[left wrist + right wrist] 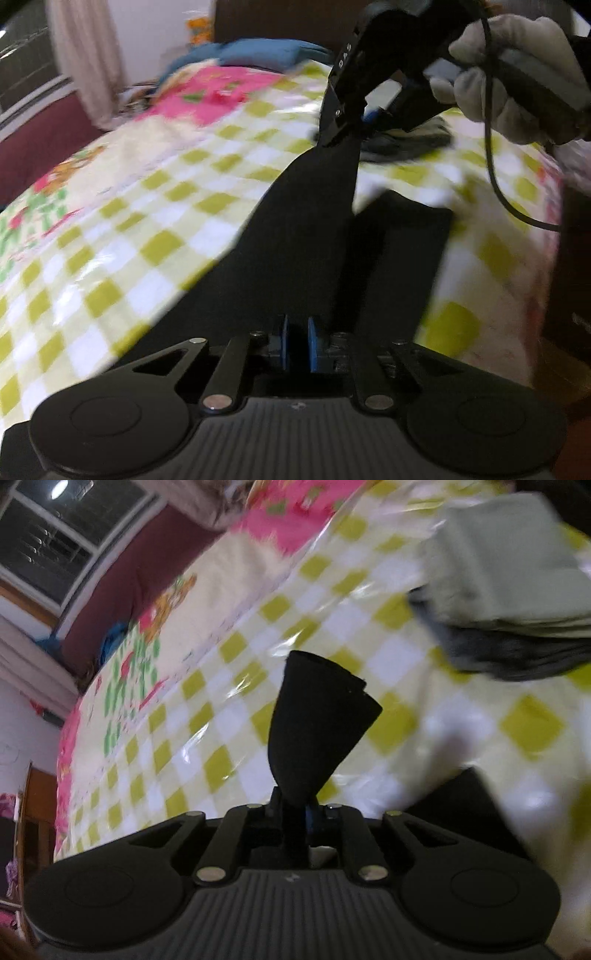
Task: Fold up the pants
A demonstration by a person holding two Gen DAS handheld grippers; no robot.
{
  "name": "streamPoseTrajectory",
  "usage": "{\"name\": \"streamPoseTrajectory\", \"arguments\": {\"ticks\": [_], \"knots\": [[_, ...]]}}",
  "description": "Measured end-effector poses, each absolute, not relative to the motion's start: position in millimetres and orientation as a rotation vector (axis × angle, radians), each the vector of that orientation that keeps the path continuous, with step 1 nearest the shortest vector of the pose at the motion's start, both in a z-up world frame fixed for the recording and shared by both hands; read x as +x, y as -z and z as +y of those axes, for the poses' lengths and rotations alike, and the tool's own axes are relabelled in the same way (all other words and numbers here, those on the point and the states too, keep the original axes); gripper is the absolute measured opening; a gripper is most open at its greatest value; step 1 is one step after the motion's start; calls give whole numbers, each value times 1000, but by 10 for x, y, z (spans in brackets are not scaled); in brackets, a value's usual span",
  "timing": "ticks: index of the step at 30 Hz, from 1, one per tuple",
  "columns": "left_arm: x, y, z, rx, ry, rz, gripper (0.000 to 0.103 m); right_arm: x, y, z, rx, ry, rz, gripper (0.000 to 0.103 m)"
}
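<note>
The black pants [295, 236] stretch over the checked bed cover from my left gripper [297, 345] up to my right gripper [341, 127]. In the left wrist view the blue pads stand close together with black cloth between them, so the left gripper is shut on the pants. The right gripper, held by a gloved hand [509, 74], is shut on the far end of the pants and lifts it off the bed. In the right wrist view my right gripper [295, 808] pinches a bunched black corner of the pants [317, 720] that fans out above its fingers.
The bed [110, 229] has a glossy green-and-white checked cover with a pink patterned part at the back. A pile of folded clothes [509, 602], pale green on dark grey, lies at the right. A blue cloth [258, 51] lies at the bed's far end. A cable [495, 177] hangs from the right gripper.
</note>
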State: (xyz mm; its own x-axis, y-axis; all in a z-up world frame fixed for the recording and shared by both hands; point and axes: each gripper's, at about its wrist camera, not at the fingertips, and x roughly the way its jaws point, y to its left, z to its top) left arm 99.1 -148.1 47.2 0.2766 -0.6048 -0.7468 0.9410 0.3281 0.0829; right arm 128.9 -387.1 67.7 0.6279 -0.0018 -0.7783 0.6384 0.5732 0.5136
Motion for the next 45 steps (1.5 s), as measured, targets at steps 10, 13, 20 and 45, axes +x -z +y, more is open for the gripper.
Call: {"name": "streamPoseTrajectory", "arguments": {"ticks": [10, 13, 20, 45], "knots": [[766, -138, -1560, 811, 1075, 685, 50, 671, 170, -4050, 1021, 637, 898, 43], [787, -112, -1609, 832, 1053, 655, 59, 741, 213, -4113, 999, 650, 864, 44], [725, 127, -1643, 920, 1042, 589, 50, 841, 270, -4262, 974, 629, 867, 46], [999, -98, -1117, 424, 902, 483, 22, 737, 284, -3593, 1077, 256, 823, 50]]}}
